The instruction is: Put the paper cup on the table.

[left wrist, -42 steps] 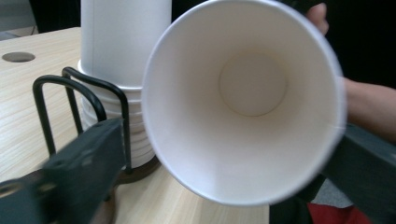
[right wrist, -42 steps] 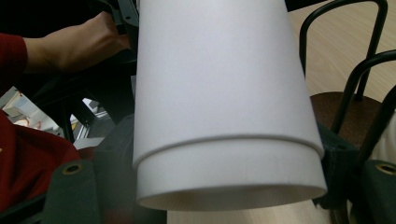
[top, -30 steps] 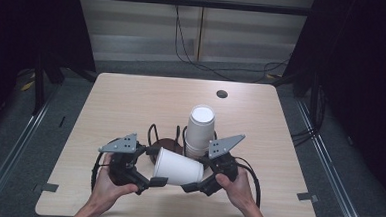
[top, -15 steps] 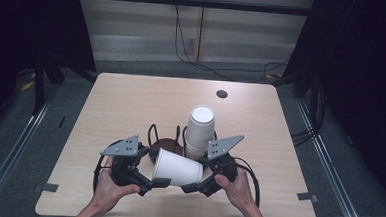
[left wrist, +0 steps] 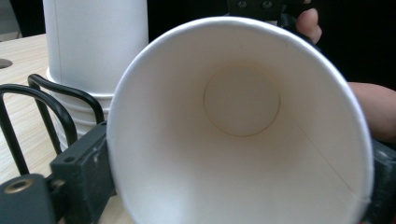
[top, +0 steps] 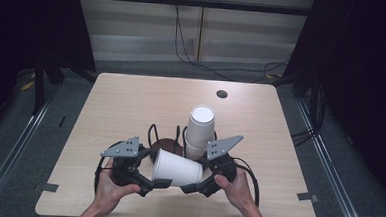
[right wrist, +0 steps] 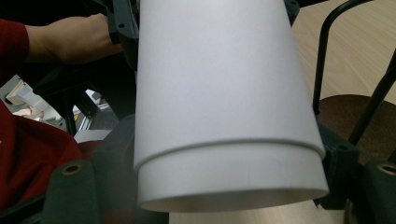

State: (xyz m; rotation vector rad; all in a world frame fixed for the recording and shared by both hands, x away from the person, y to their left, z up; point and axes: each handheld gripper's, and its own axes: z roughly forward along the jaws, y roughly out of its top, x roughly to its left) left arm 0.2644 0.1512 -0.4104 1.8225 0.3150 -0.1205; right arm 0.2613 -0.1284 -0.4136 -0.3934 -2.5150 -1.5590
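Near the counter's (top: 131, 100) front edge, a white paper cup (top: 177, 168) was held sideways between both grippers: the right gripper (top: 193, 187) clamped its base, the left gripper's (top: 152, 185) jaws just closing around its rim.

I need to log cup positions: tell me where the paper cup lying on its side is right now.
In the high view the sideways paper cup hangs near the table's front edge between the left gripper and right gripper, just in front of the upright cup stack in its black wire holder.
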